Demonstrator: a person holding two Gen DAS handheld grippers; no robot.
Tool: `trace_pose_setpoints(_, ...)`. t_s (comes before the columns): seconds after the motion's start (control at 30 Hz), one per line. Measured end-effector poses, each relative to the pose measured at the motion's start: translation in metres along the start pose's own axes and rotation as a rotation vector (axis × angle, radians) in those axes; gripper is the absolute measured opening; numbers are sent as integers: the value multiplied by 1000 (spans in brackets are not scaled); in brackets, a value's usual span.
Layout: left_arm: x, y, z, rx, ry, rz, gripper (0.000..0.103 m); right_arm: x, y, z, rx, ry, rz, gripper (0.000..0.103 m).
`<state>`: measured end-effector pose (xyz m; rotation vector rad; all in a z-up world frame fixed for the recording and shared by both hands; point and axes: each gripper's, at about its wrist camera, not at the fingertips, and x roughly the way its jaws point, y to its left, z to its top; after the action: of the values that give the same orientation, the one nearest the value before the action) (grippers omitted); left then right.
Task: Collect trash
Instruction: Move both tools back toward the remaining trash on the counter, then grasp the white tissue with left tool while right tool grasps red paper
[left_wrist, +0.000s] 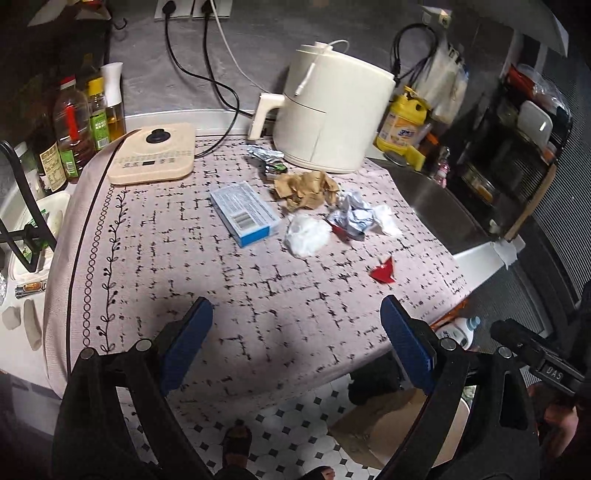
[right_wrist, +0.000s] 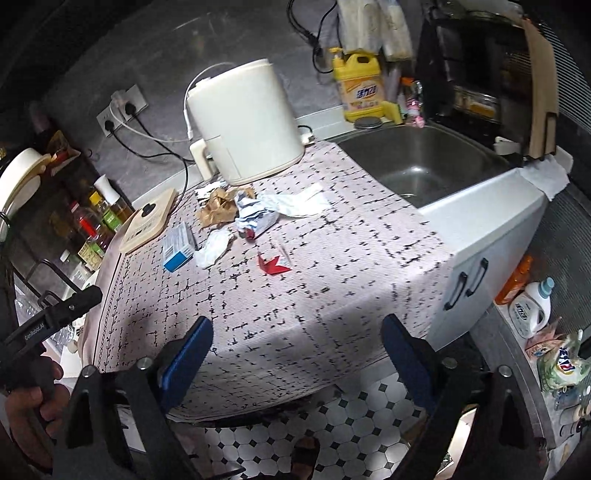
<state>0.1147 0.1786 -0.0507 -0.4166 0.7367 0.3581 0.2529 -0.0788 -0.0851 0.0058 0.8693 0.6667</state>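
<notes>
Trash lies on the patterned cloth in front of a cream air fryer: a blue-and-white box, crumpled brown paper, white tissue, a crushed white-and-silver wrapper, a foil scrap and a red paper scrap. The right wrist view shows the box, brown paper, tissue, wrapper and red scrap. My left gripper is open above the cloth's near edge, well short of the trash. My right gripper is open too, holding nothing.
An induction cooker and oil bottles stand at the left. A steel sink lies right of the cloth, with a yellow detergent bottle behind it. A cardboard box sits on the tiled floor below; a sandalled foot shows there.
</notes>
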Motion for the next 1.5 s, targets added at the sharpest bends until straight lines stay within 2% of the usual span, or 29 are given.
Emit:
trace_pose_setpoints(0.07, 2, 6, 5, -3, -6, 3, 91, 14, 8, 4, -6, 25, 13, 78)
trace_pose_setpoints(0.2, 11, 15, 16, 4, -19, -16, 91, 35, 19, 13, -8, 46, 12, 73)
trace_pose_setpoints(0.47, 47, 22, 32, 48, 13, -97, 87, 81, 26, 26, 45, 91, -14, 62)
trace_pose_setpoints(0.77, 91, 28, 50, 112, 74, -152, 71, 142, 42, 46, 36, 126, -52, 61)
trace_pose_setpoints(0.93, 113, 27, 55, 142, 112, -173, 68, 173, 44, 52, 18, 163, -87, 61)
trace_pose_setpoints(1.0, 121, 25, 56, 154, 124, -181, 67, 181, 45, 52, 2, 177, -99, 51)
trace_pose_setpoints(1.03, 125, 23, 56, 164, 132, -187, 67, 184, 45, 52, 3, 189, -97, 40)
trace_pose_setpoints(1.23, 152, 11, 56, 215, 170, -208, 67, 175, 50, 52, 16, 175, -91, 30)
trace_pose_setpoints(1.27, 155, 10, 56, 223, 173, -207, 67, 173, 51, 51, 21, 170, -92, 9)
trace_pose_setpoints(1.3, 160, 7, 56, 233, 179, -211, 67, 172, 51, 50, 26, 175, -92, 4)
trace_pose_setpoints(1.4, 171, 2, 54, 261, 188, -207, 67, 172, 50, 45, 42, 184, -107, 6)
trace_pose_setpoints(1.5, 184, -2, 52, 284, 204, -194, 61, 171, 48, 39, 53, 173, -119, 6)
